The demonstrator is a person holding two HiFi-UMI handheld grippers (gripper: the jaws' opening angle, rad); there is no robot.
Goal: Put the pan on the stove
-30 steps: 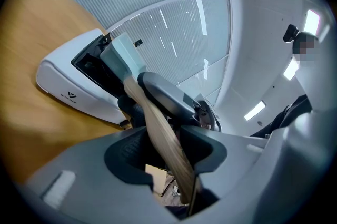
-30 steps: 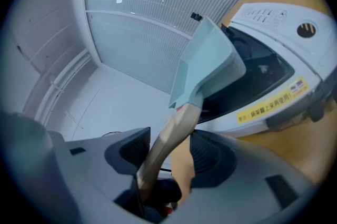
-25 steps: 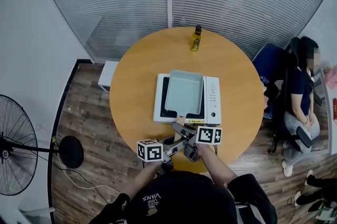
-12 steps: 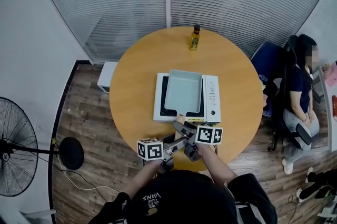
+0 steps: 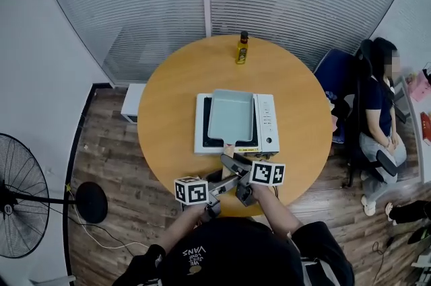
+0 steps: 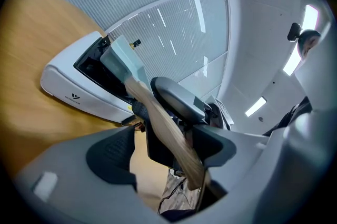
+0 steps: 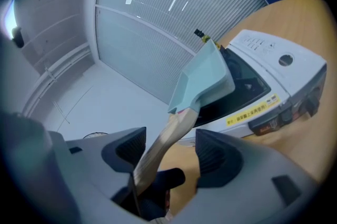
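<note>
The round wooden desk (image 5: pixel 168 89) carried a white countertop stove with a black glass top (image 5: pixel 268 122) near its middle. The task's thing, a pale blue-green rectangular pan (image 5: pixel 231 113), lay on that glass with its body over the cooking surface, so the placing looked done or nearly so. Whether its base sat fully flat could not be told. At the desk's near edge the left tool (image 6: pixel 164 146) and the right tool (image 7: pixel 171 149) crowded together just short of the stove. Both were released, the jaws of each standing apart. The pan's light wooden handle (image 7: pixel 168 133) jutted past the stove's near edge and ran between both pairs of jaws. In the right gripper view there was clear space on either side of it. In the left gripper view it passed close along one jaw, with a wide gap to the other. The main risk from here seemed to be the retreat: a tool drawn back at an angle could catch the handle and drag or swing the pan off the glass. The two tools were also close enough to knock each other. A small yellow bottle with a dark cap (image 5: pixel 241 49) stood well apart at the far rim, out of harm's way.
</note>
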